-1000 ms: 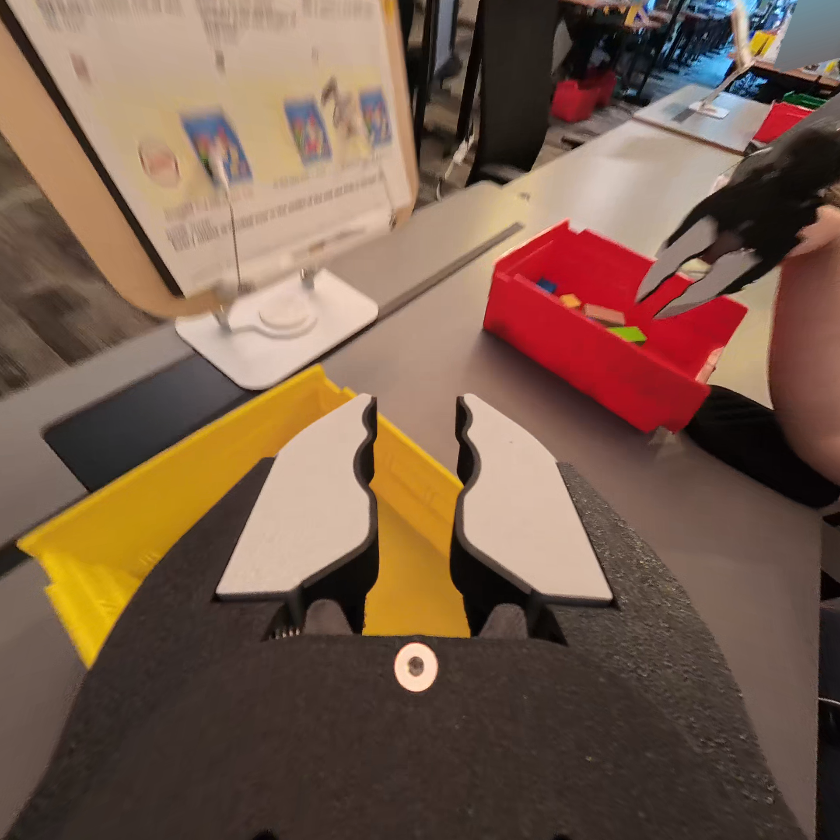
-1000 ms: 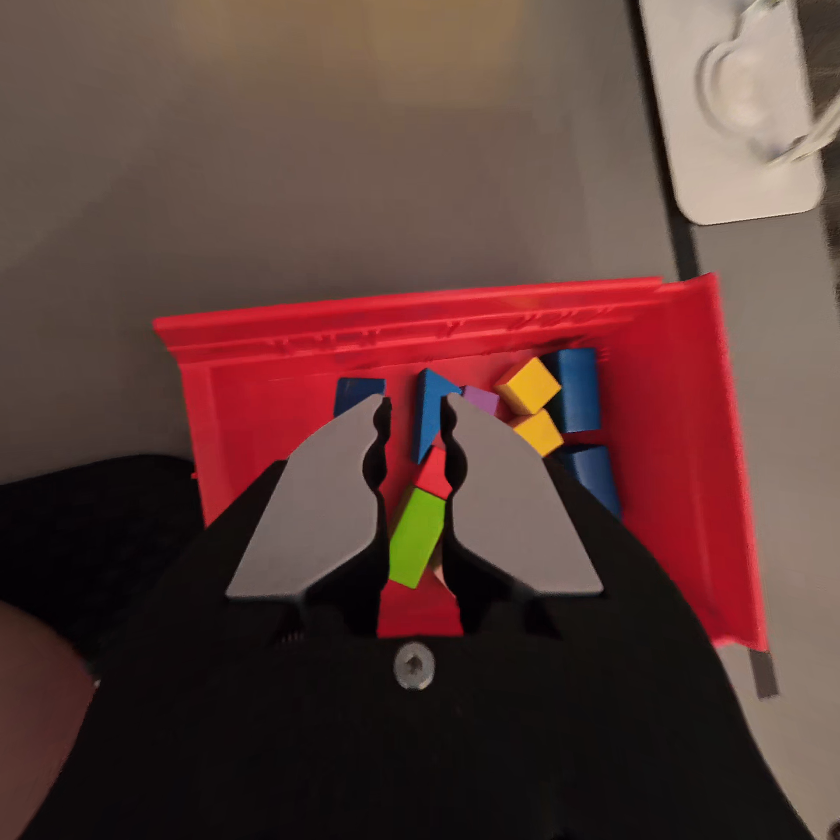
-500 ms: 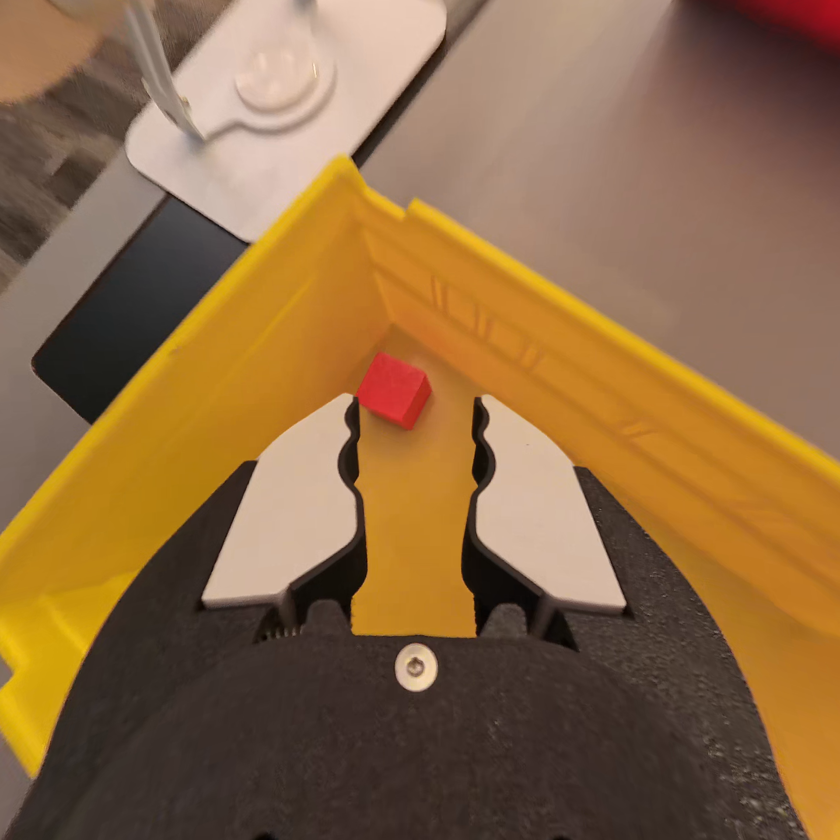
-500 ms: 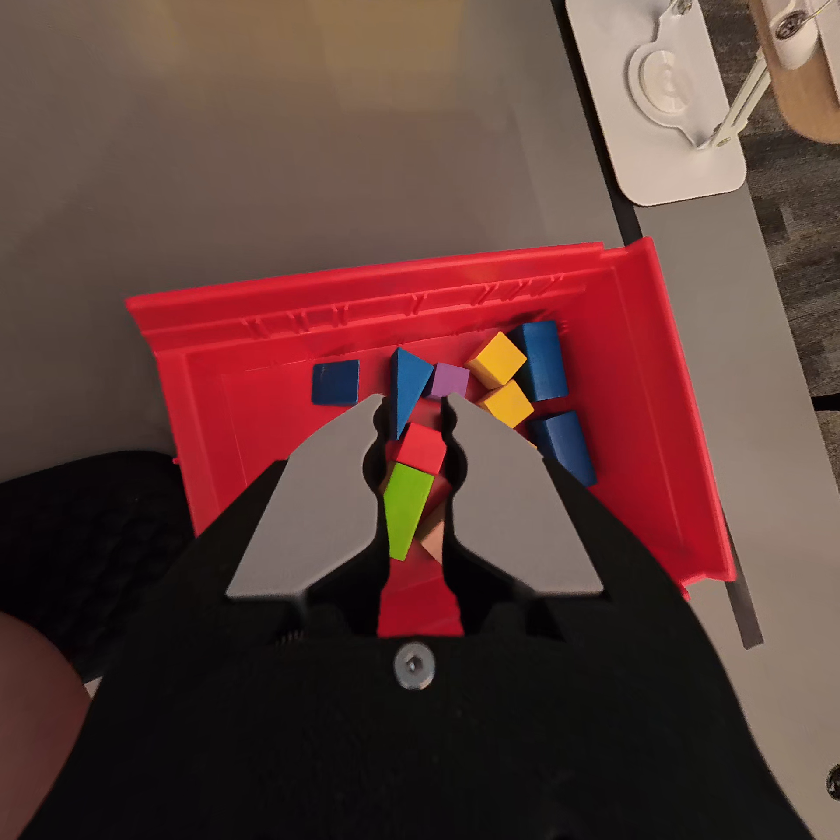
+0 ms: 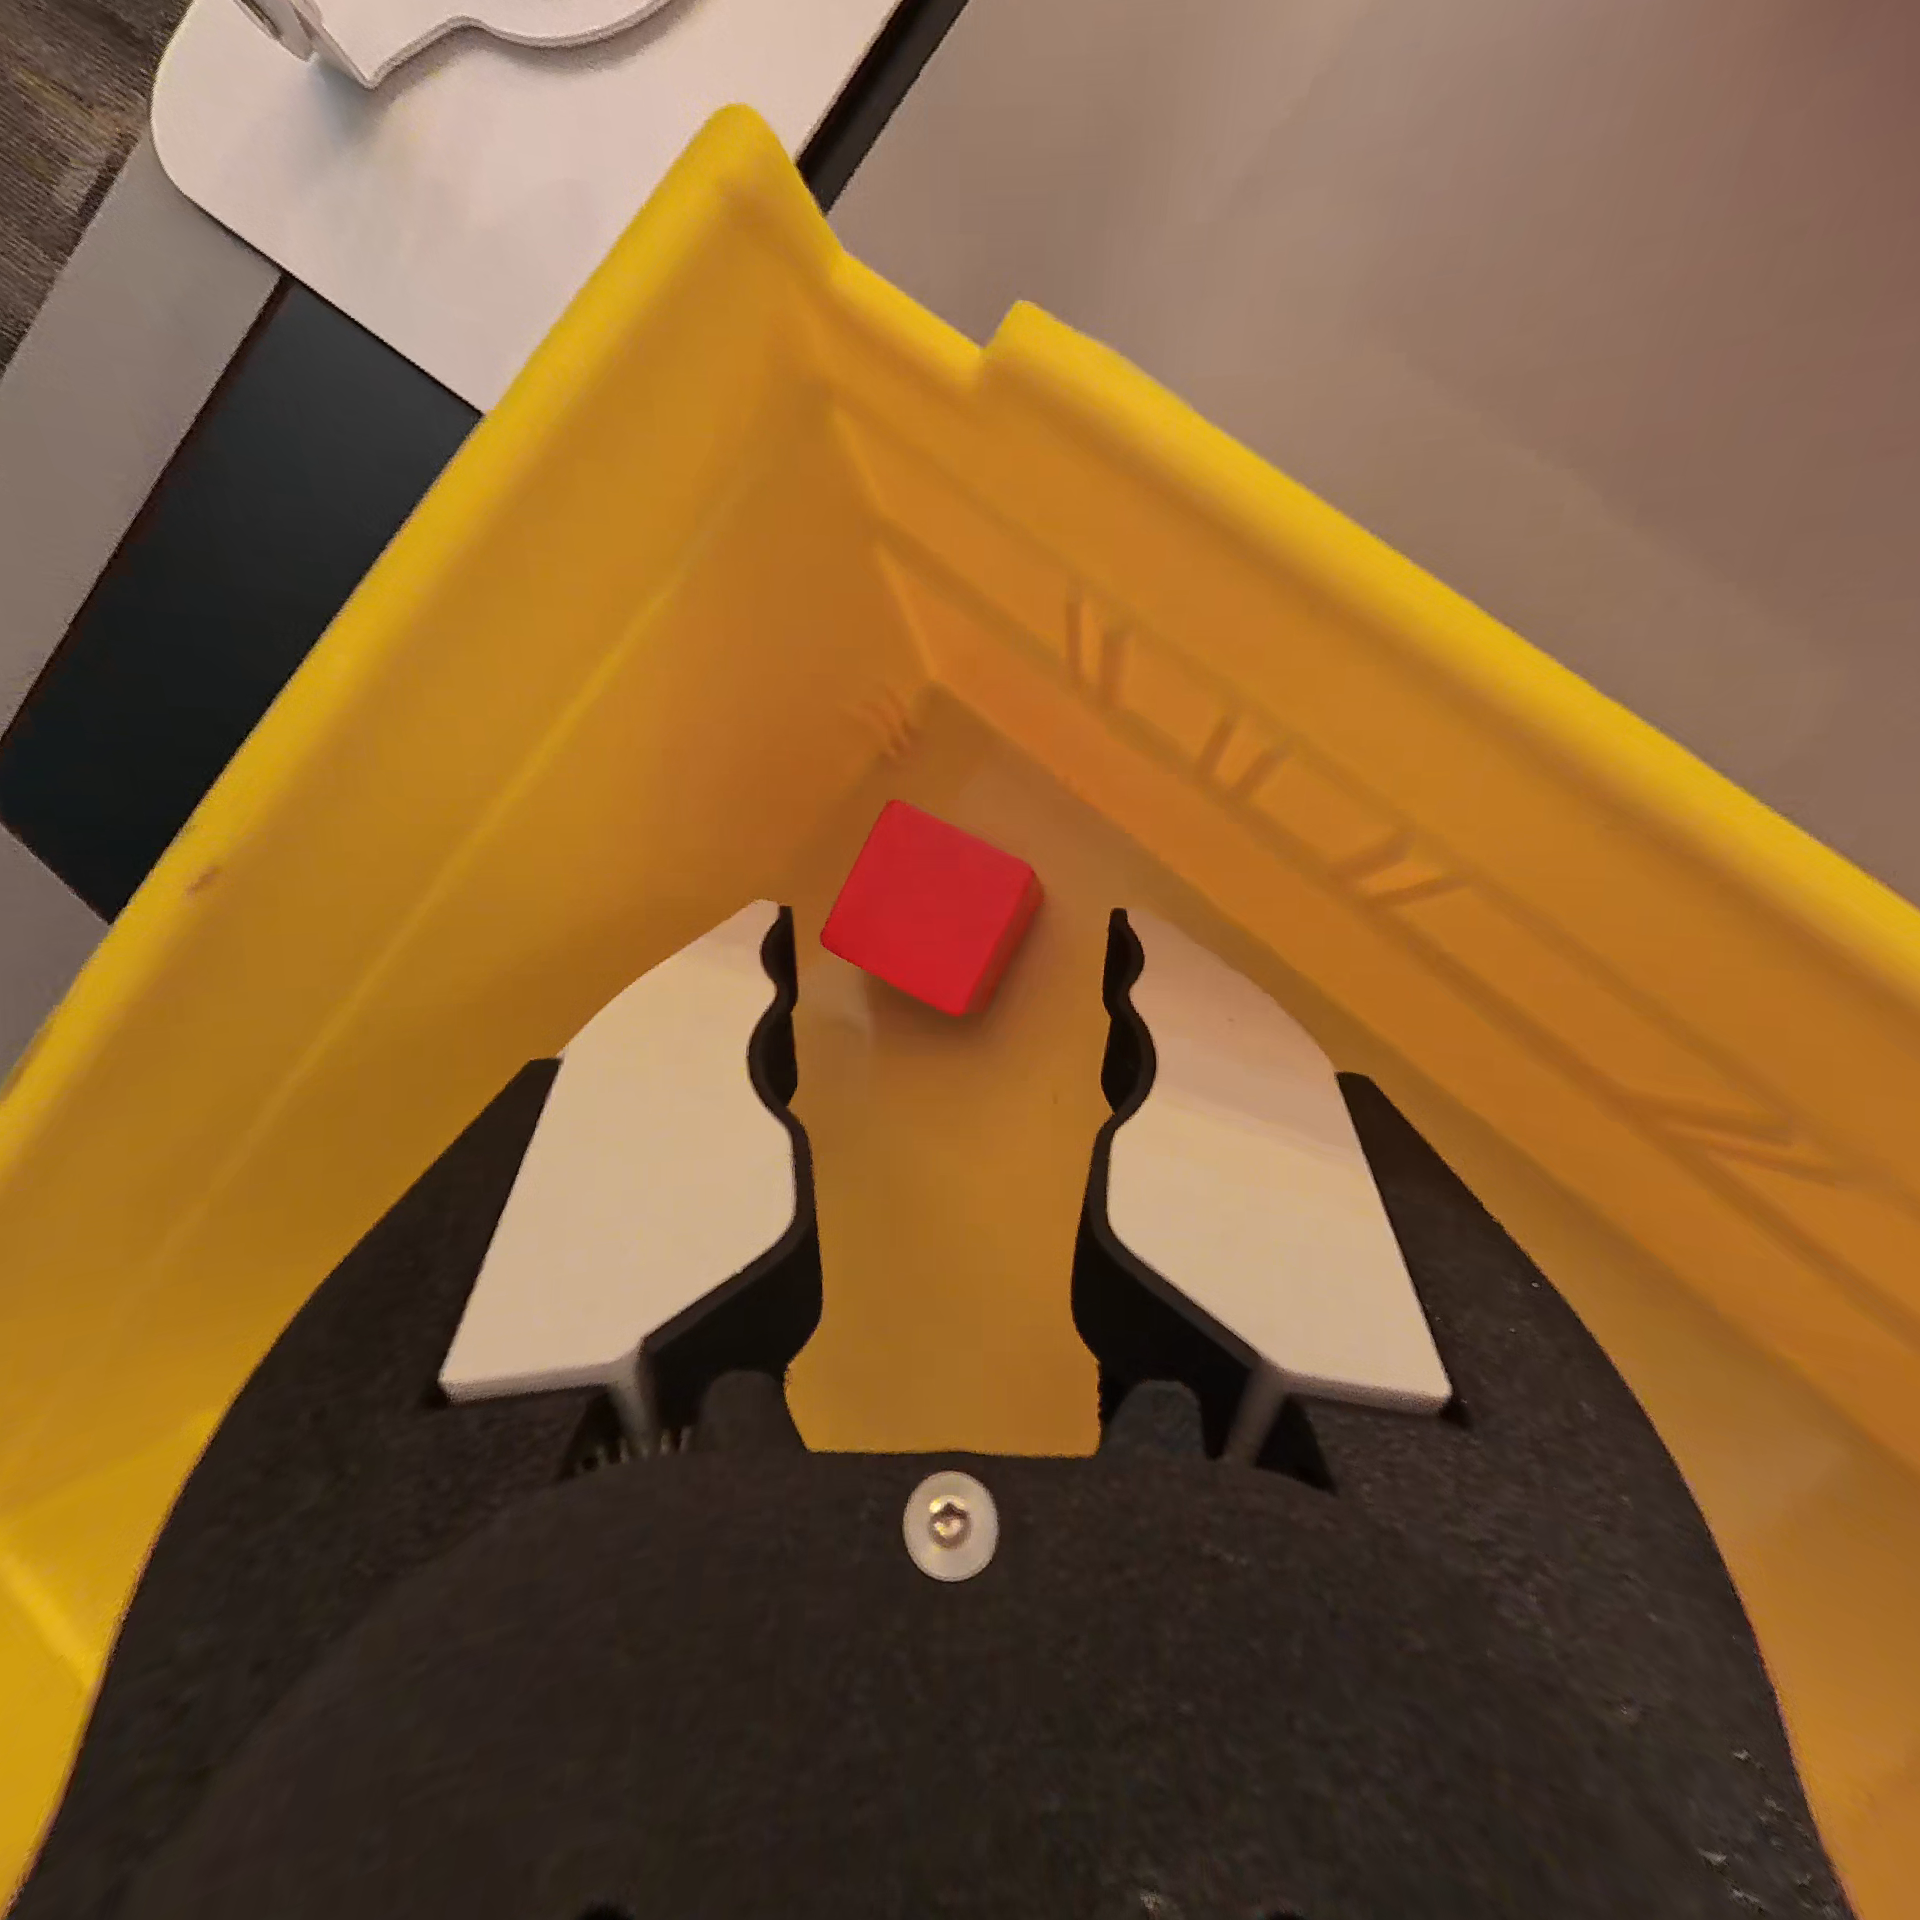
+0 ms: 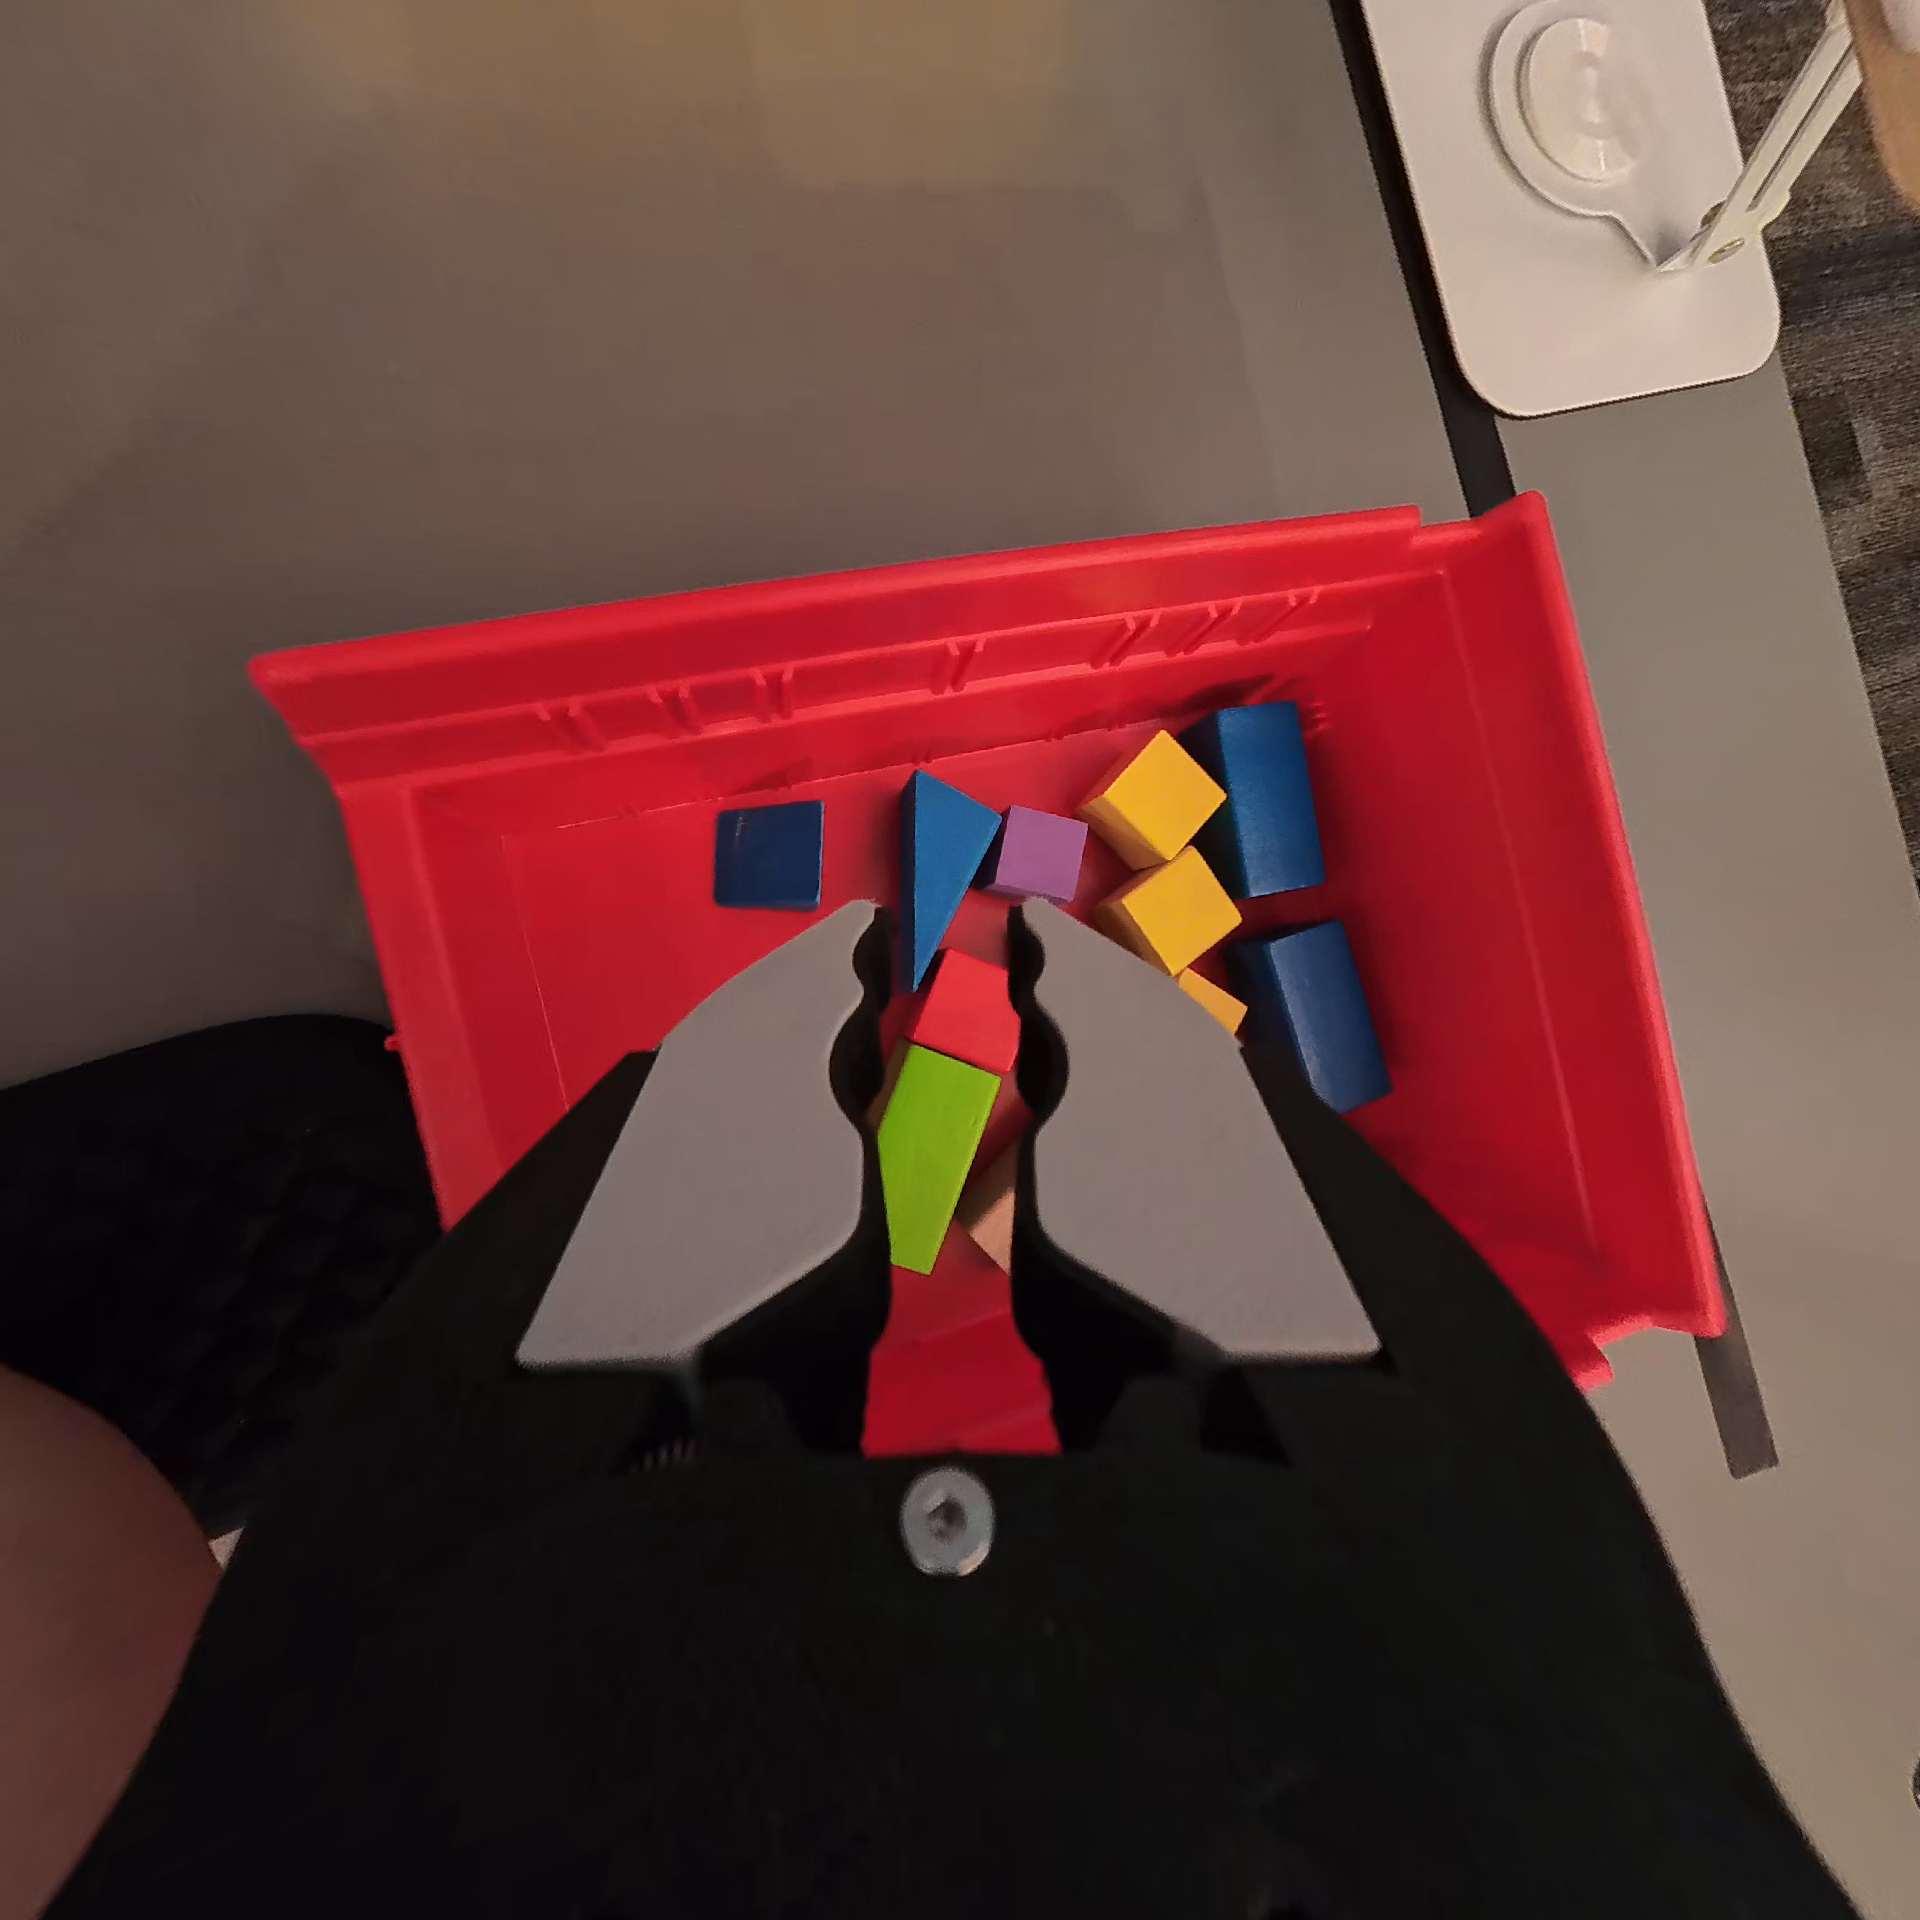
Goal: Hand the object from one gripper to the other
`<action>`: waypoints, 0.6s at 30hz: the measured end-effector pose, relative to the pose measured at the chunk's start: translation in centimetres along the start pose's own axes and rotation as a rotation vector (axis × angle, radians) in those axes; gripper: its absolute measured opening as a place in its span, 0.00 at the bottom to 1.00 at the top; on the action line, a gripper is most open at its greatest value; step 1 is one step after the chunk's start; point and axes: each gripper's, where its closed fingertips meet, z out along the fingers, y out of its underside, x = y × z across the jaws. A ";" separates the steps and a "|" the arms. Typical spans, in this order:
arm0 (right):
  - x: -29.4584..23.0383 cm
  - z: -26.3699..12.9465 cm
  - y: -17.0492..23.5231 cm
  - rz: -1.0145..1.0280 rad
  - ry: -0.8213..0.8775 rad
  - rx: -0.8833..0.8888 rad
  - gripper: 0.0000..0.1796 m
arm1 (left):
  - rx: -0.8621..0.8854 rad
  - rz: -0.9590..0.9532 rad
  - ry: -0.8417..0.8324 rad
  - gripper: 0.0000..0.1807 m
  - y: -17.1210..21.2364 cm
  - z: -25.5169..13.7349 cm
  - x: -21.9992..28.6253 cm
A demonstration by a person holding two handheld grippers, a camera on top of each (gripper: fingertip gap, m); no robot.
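Our left tool, spread and empty, has dropped closer over 1 red cube in the yellow bin; our right tool hovers, spread, above the red bin, so handover hasn't begun.

A red cube in a yellow bin; blue, yellow, purple, green blocks in a red bin.

Glossy plastic yellow bin; matt painted red cube.
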 end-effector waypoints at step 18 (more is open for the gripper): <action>-0.5 1.0 0.6 0.003 -0.047 -0.043 0.12 | -0.076 -0.010 0.005 0.27 1.7 1.2 0.5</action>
